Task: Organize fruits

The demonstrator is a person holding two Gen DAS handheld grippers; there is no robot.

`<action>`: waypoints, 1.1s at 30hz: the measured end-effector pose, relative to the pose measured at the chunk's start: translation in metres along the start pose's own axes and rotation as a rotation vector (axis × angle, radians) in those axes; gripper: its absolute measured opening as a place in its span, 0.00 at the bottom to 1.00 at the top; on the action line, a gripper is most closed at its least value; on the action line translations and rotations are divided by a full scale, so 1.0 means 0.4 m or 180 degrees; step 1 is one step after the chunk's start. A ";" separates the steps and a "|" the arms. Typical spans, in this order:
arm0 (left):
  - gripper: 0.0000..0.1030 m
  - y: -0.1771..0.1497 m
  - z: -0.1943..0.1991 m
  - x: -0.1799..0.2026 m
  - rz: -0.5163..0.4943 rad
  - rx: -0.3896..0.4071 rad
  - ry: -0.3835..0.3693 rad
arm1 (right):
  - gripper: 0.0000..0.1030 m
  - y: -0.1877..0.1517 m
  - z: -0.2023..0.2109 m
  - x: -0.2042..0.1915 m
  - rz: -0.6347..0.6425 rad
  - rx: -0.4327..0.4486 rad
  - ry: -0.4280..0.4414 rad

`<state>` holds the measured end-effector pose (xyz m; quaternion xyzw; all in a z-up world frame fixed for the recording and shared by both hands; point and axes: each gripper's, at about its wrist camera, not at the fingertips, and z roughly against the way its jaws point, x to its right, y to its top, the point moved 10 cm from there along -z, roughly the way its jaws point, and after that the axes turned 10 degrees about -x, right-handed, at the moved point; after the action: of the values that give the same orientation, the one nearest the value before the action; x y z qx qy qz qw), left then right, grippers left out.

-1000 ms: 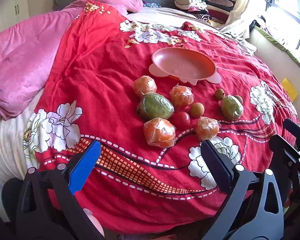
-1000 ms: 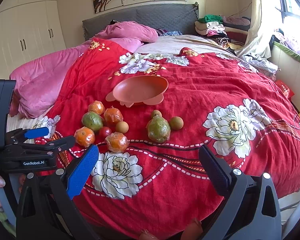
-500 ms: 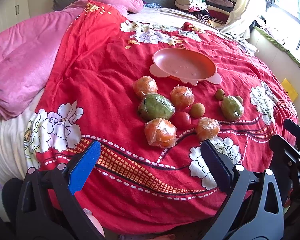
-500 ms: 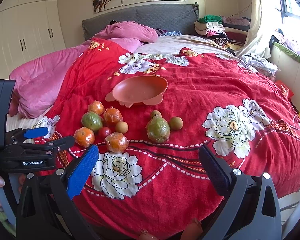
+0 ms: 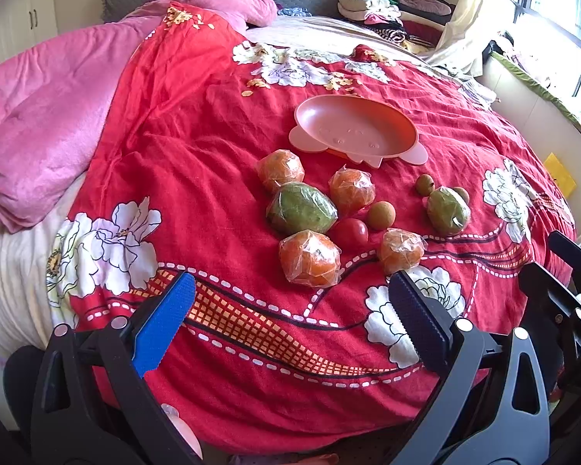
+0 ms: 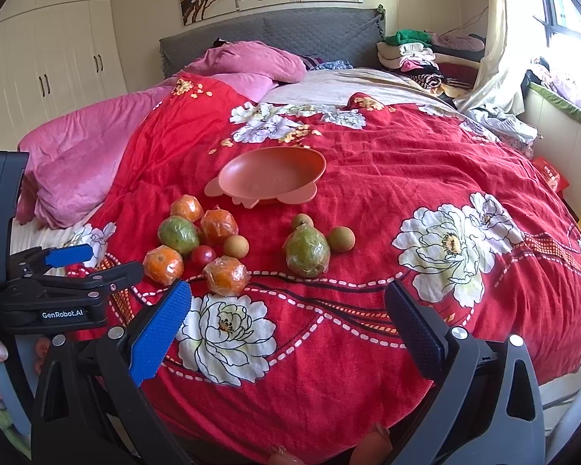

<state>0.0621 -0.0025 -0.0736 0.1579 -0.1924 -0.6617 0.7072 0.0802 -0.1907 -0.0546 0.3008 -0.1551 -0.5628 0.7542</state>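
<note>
Over the bed's (image 5: 197,147) edge, I am holding both hand-held grippers, left (image 5: 290,317) and right (image 6: 290,321), spread wide and empty, facing wrapped fruit (image 5: 309,257) awaiting the bare pink dish (image 5: 403,126).

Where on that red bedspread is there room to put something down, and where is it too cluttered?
The bedspread lies bare to the right of the pink dish, around the big white flower, and along the near edge. The dish holds nothing. It is crowded left of center, where wrapped oranges, a green fruit and a tomato cluster.
</note>
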 end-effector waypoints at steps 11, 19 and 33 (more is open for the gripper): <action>0.92 0.000 0.002 0.003 -0.0002 0.0004 -0.0016 | 0.96 0.000 -0.001 0.000 0.0000 -0.0003 -0.0013; 0.92 0.001 -0.008 0.002 -0.0029 -0.0013 -0.0037 | 0.96 -0.003 -0.010 -0.003 0.0014 -0.0027 -0.0001; 0.92 0.000 -0.069 -0.025 0.0012 -0.0147 -0.0056 | 0.96 0.014 -0.075 0.020 -0.0021 -0.0232 0.0027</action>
<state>0.0749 0.0065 -0.0984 0.1354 -0.1837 -0.6660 0.7102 0.1041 -0.1887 -0.0750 0.2760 -0.1303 -0.5692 0.7634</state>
